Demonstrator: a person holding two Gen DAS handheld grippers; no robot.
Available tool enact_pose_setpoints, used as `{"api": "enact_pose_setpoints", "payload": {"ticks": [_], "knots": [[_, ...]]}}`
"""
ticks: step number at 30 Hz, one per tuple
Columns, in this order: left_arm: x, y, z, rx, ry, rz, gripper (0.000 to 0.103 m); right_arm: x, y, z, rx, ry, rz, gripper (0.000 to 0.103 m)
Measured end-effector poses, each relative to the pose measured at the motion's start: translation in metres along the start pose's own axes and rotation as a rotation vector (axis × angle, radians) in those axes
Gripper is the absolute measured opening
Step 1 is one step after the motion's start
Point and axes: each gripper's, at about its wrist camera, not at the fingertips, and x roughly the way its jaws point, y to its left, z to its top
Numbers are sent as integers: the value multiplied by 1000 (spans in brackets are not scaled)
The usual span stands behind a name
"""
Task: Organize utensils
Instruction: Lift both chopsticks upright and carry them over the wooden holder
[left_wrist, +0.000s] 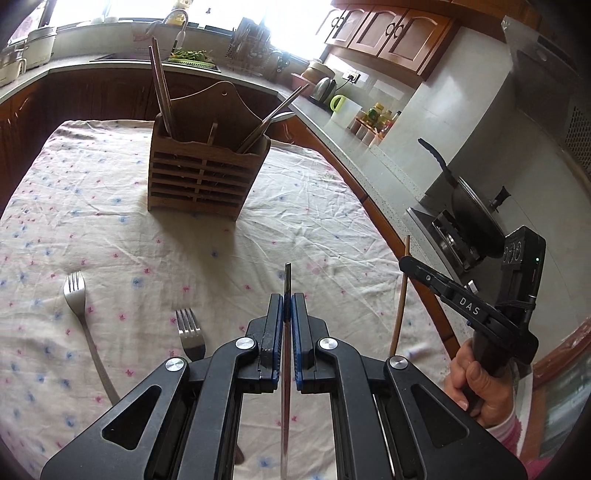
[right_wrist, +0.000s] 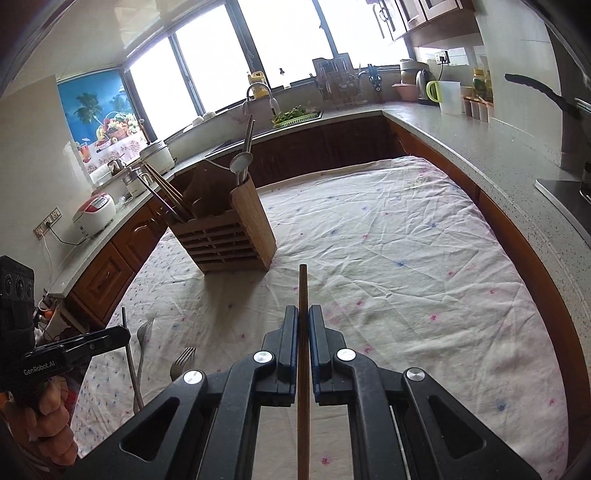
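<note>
A wooden slatted utensil holder stands on the cloth-covered table, with wooden chopsticks in its left compartment and metal chopsticks and a spoon in its right; it also shows in the right wrist view. My left gripper is shut on a metal chopstick, held above the table. My right gripper is shut on a wooden chopstick; it shows in the left wrist view at the right. Two forks lie on the cloth near the front left.
A counter wraps around the table with a sink, dish rack, kettle, jug and spice jars. A stove with a black pan stands at the right. A rice cooker sits on the left counter.
</note>
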Motion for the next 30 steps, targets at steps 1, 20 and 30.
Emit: {"api": "enact_pose_setpoints", "payload": {"ticks": [1,20,30], "knots": [[-5,0,-1,-3,-7,-6,4,-3,3,1,-4,-8,2,6],[-64,8,6,-3,-159,-33,4,-32,37,18,-82,-97,38,6],[-79,19,29,-6,-231,-2,4,-30,47,33,-97,-126,48,6]]}}
